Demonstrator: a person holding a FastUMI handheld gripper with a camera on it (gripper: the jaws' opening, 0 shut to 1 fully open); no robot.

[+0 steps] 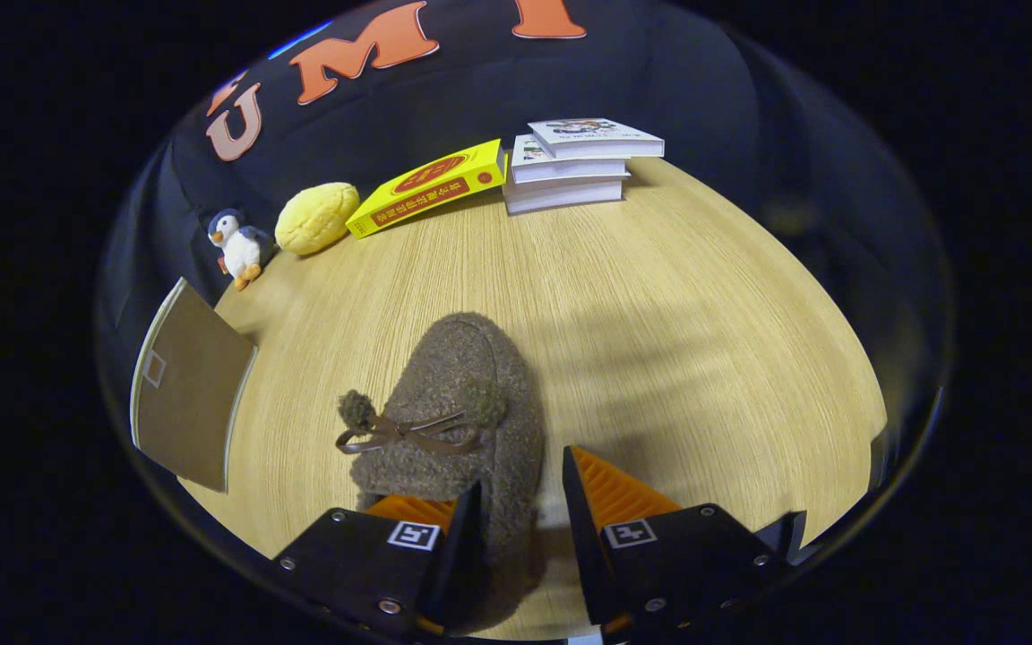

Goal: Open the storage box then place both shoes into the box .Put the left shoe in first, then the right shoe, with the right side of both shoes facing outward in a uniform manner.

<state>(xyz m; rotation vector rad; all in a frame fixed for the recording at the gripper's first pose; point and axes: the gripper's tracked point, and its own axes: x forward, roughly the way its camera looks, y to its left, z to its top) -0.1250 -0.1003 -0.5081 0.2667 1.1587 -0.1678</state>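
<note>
My hand-held gripper (pixel 520 528) is over the fuzzy brown shoe (pixel 458 403), which lies on the table (pixel 704 340) with its toe pointing away from me. The fingers are apart. One side wall of the shoe's rear part sits between them, and the left finger seems to be inside the shoe opening, but the right finger does not yet touch the fabric, so I do not call it gripped.

I think the grip is the main danger: the wall is soft and thick, so it may fold or slip out when I lift, and the shoe may turn and hang badly. Then its right side would not face outward in the box. The bow (pixel 404 432) with pompoms could also catch on a finger. A brown flap (pixel 189 394), perhaps the box lid, stands beside the shoe on the left; a swinging shoe may hit it.
</note>
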